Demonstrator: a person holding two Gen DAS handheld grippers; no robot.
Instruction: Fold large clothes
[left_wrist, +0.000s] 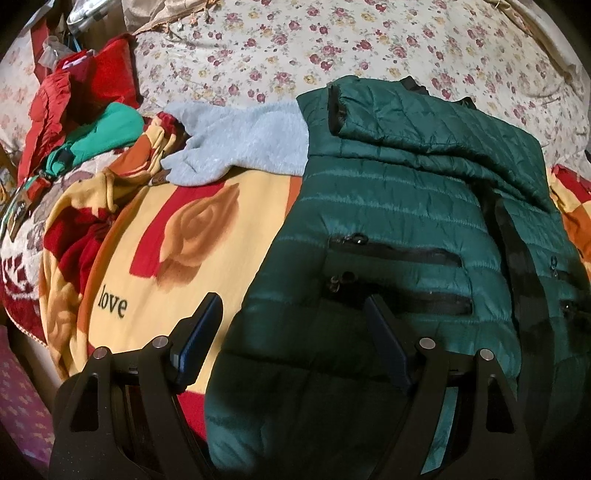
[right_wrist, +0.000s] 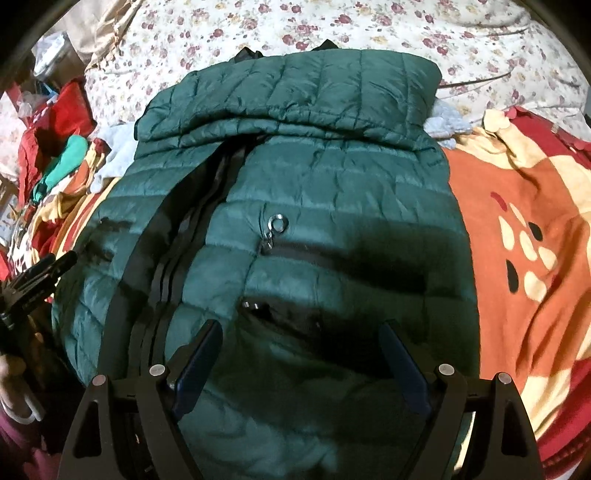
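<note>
Two grippers are hovering over a dark green quilted jacket (left_wrist: 406, 206) that is lying front-up on a red, orange and cream blanket (left_wrist: 221, 229), its sleeves folded across the chest at the 12 o'clock end of both views. The left gripper (left_wrist: 291, 321) is standing with its jaws spread wide and gripping nothing; its 3 o'clock finger is sitting over the jacket's lower pocket zip (left_wrist: 402, 299), its 9 o'clock finger over the blanket just beside the jacket's edge. The right gripper (right_wrist: 299, 347) is likewise gaping wide and empty above the jacket's hem end, with a ring-shaped zip pull (right_wrist: 277, 223) showing toward 12 o'clock and the black front zipper (right_wrist: 173, 258) running off toward 10 o'clock. A grey fleece garment (left_wrist: 236, 144) is lying at 11 o'clock of the jacket in the left view, touching its edge. Red and teal clothes (left_wrist: 88, 122) are piling up at 10 o'clock, well apart. A flowered sheet (right_wrist: 369, 26) is covering the bed beyond.
</note>
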